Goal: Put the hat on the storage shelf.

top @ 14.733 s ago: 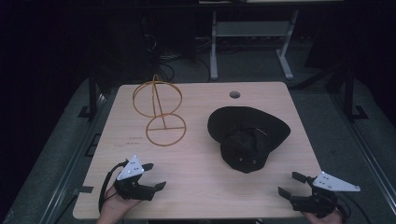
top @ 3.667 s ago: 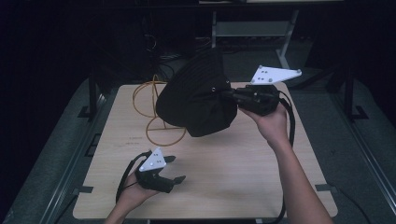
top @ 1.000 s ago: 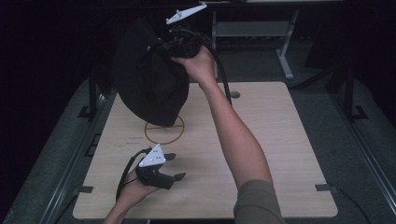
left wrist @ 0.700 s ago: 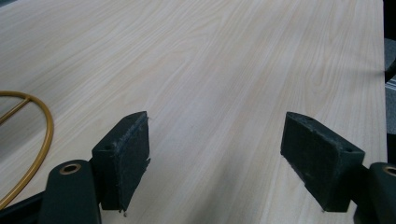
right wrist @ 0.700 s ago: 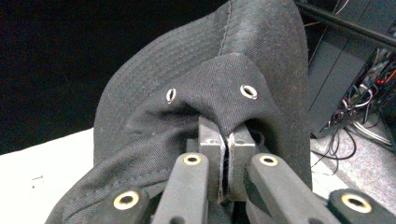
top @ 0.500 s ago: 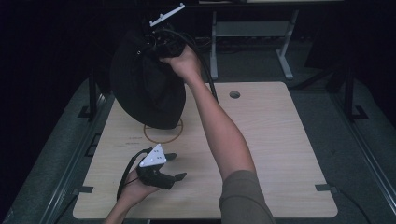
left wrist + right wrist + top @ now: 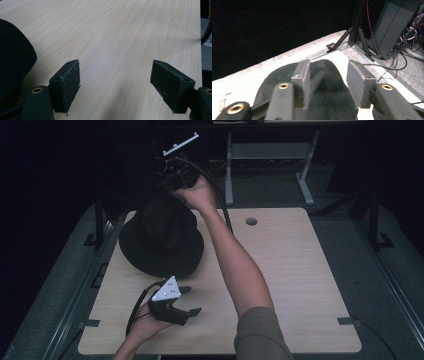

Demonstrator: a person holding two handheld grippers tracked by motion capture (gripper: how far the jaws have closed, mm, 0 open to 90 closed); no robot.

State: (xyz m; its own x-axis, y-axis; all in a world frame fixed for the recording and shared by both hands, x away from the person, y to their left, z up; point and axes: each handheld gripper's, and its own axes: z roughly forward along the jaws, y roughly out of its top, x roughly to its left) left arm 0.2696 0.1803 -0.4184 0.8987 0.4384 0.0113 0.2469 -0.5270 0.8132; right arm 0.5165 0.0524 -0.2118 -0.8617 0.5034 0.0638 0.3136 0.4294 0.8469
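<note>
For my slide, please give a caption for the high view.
Black hat sits over a stand on the table; right gripper above its crown, jaws just opened.

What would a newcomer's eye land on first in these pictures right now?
First the black hat, sitting crown up at the far left of the wooden table. Next, the right gripper above the hat's crown; its jaws have just been opening and stand either side of the crown. Near the front edge, the left gripper rests with jaws wide open over bare wood.
</note>
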